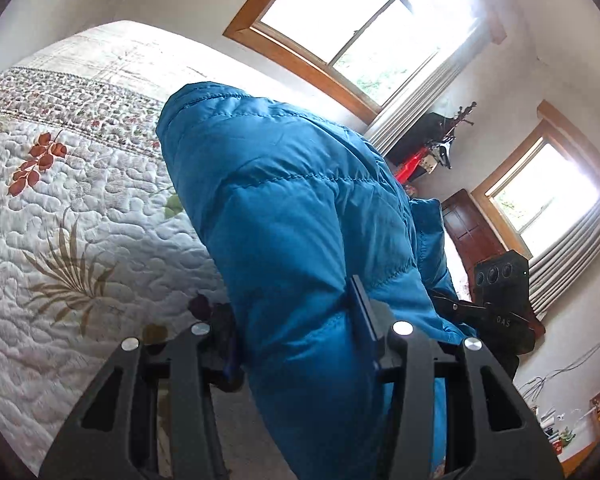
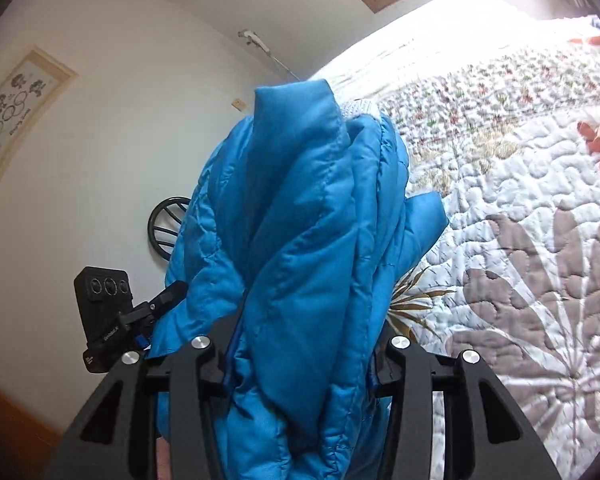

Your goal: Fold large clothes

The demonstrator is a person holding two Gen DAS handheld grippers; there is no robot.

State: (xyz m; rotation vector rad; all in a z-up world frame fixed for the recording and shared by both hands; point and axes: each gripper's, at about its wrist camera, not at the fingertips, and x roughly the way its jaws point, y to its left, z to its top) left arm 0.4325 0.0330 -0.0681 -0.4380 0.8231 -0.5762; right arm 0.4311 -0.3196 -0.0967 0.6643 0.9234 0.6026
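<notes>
A: Status?

B: Left hand-held gripper [image 1: 300,340] is clamped on a thick bunch of the blue puffer jacket [image 1: 300,208]. Right hand-held gripper [image 2: 300,356] is likewise closed on bunched folds of it. The jacket fills the space between and ahead of both sets of fingers, lifted clear of the quilted bed [image 1: 60,220] beyond.

A: Handling?

B: Likely light, soft, puffy, with a slick shell that may slip. Best grip is on seams or hem, not the loose fill.
</notes>
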